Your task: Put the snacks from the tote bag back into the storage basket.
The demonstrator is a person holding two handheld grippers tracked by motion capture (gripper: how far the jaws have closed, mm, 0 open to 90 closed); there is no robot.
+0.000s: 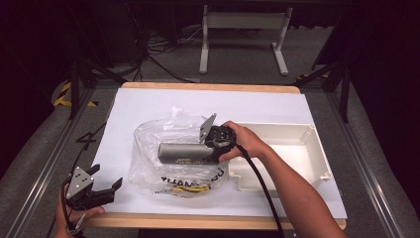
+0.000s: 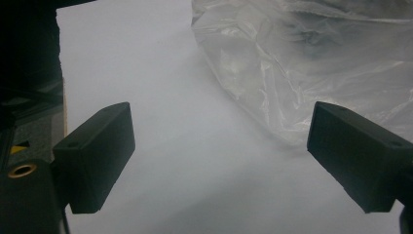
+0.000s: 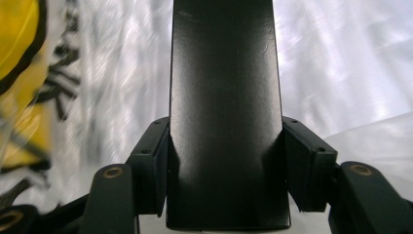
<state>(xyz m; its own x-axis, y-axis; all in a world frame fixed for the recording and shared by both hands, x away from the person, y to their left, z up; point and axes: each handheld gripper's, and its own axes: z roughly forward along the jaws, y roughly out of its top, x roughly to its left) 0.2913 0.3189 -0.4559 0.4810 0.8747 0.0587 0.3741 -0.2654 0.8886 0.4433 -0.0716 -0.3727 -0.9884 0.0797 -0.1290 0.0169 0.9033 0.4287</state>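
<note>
Right gripper (image 1: 210,148) jaws clamped on one end of a long box (image 1: 185,152): dark grey, rectangular, matte, lying flat on a crumpled clear plastic bag (image 1: 163,173) with yellow and black print, near the table (image 1: 148,101) centre. In the right gripper view, both pads press its sides. Left gripper (image 1: 106,186), at the near left corner, jaws wide apart, nothing between them. White tray (image 1: 317,148) toward the right edge.

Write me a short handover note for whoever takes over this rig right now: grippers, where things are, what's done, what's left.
Right gripper: shut on the end of the dark bar, which lies across the clear plastic bag.
Left gripper: open, empty, at the table's near left corner, beside the bag.
White tray: right of the bag, nothing in it.
Done: bar gripped.
Left, probably: lift the bar off the bag, perhaps into the tray; the left gripper could steady the bag.
</note>
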